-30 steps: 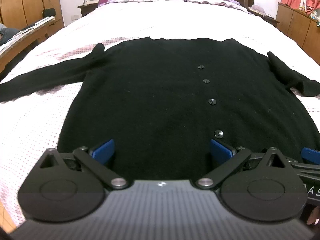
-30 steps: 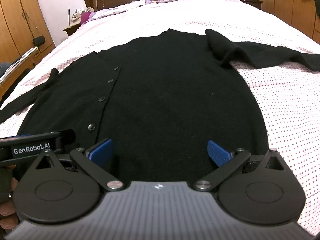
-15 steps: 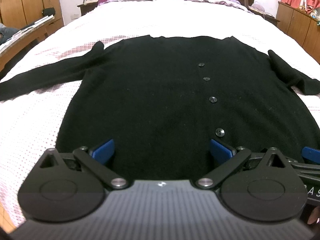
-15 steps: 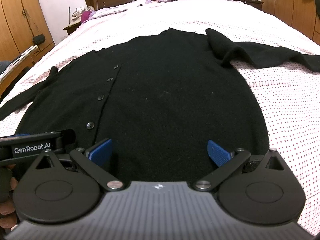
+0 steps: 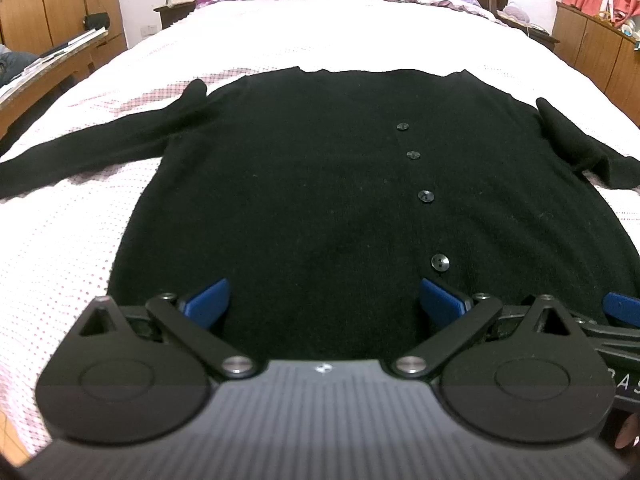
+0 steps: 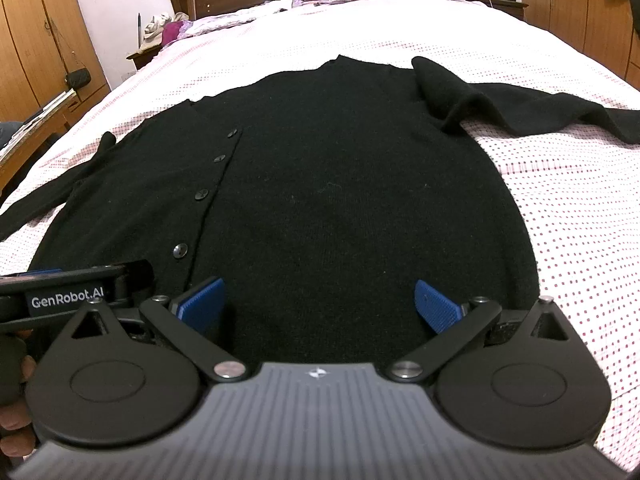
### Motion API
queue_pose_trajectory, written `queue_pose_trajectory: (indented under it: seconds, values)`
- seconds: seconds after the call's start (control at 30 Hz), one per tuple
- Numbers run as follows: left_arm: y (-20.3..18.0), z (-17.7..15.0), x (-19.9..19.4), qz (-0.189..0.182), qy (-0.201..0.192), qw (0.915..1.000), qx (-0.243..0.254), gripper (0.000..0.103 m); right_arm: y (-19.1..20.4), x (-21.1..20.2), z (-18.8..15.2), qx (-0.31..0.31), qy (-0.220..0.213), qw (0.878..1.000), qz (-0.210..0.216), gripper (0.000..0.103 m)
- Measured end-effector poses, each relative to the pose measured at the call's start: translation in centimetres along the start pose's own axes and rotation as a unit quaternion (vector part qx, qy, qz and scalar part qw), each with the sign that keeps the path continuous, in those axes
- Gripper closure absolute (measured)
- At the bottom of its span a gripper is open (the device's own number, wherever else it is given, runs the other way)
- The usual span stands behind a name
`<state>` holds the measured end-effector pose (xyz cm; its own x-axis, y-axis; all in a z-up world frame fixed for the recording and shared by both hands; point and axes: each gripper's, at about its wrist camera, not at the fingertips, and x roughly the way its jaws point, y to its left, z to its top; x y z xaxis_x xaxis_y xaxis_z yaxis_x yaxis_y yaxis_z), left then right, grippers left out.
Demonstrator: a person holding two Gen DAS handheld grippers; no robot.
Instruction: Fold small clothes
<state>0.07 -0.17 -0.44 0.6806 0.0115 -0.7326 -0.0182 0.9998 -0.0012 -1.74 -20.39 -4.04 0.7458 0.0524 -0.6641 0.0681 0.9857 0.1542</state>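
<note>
We see a black cardigan [image 5: 320, 200] spread flat on the dotted bedspread [image 5: 60, 240], buttons up, both sleeves out to the sides. Our left gripper [image 5: 324, 304] & right gripper [image 6: 318, 306] hover side by side at its hem, both w/ jaws wide, holding nothing.

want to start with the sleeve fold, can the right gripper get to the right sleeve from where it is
Probably yes. The right gripper is open at the cardigan hem, holding nothing. The right sleeve lies spread on the bedsheet with nothing on it or across the way, though it needs a reach forward and to the right.
</note>
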Motion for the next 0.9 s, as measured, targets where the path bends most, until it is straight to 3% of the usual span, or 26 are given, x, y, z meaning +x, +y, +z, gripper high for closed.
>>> queue_pose_trajectory:
  seconds: [0.9]
  values:
    - [-0.17,-0.12,0.22,0.0,0.002,1.0,0.002,0.0,0.03,-0.05,-0.11,0.0,-0.001,1.0,0.003,0.0]
